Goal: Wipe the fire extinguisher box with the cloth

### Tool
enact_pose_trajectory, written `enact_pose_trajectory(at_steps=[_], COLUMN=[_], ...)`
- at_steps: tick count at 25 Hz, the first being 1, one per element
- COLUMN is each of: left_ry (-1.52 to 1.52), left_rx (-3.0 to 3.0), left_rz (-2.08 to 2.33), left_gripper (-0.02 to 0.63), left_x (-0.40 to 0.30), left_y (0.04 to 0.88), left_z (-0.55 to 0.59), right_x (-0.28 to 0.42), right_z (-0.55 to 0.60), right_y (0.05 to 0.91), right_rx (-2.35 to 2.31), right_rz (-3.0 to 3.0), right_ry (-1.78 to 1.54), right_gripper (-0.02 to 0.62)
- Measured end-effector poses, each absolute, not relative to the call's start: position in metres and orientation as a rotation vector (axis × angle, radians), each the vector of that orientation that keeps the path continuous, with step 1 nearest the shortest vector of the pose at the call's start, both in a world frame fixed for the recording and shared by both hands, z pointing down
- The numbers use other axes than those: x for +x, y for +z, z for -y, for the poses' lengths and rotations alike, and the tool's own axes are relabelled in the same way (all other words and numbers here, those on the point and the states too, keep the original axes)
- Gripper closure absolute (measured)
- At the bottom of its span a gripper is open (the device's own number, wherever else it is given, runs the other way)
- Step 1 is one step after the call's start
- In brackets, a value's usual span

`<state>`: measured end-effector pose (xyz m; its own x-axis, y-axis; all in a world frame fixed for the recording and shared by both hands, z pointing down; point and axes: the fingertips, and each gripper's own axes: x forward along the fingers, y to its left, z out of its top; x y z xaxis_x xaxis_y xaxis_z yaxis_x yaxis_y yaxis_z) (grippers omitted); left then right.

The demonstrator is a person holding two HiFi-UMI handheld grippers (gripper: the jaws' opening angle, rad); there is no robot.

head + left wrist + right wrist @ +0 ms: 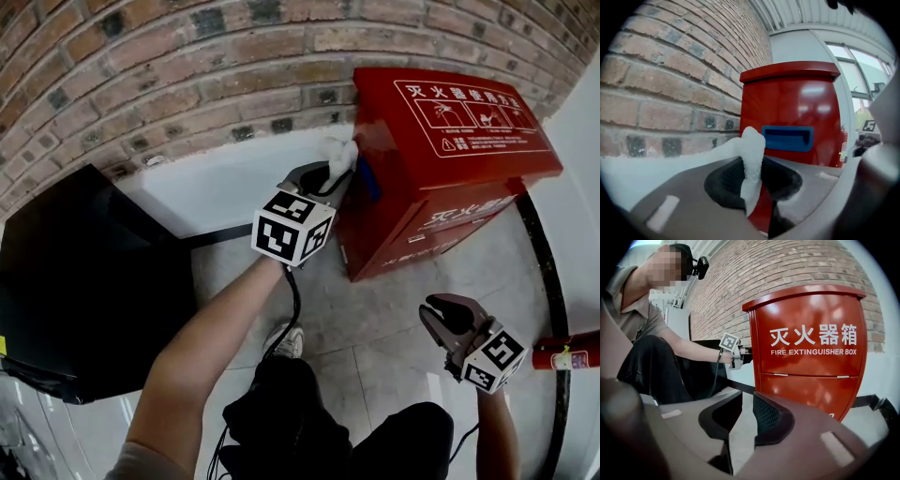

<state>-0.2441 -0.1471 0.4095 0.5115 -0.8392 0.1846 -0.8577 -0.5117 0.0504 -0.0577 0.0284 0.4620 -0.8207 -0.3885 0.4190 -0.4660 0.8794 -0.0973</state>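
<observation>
1. Pinched in the left hand-held gripper [752, 180] is the white cloth [752, 150], a bunched fold standing up between jaws clamped onto it
2. Straight ahead of the cloth stands the fire extinguisher box [797, 103], side face toward it, its blue recessed handle [787, 138] just beyond; whether the cloth touches the metal I cannot tell
3. Glossy red and upright against the brick wall [187, 75], the box runs lengthwise along the wall, white print on its sloped lid
4. Well apart, low before the box front, the right hand-held gripper [439, 317] is empty, jaws narrowly parted; the left is nearer, so the wipe likely falls to it
</observation>
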Motion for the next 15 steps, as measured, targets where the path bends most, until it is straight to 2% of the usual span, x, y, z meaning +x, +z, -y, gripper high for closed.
enact_pose_trajectory(at_steps=[15], left_ry=[0.251], left_rx=[2.782], left_rz=[1.02], left_gripper=[0.515], left_x=[-0.174], left_y=[0.431], left_z=[0.039], right_x=[-0.091], right_z=[-0.031], right_y=[0.482], right_rx=[0.54], right_rz=[2.686], right_ry=[0.334], right_gripper=[0.515])
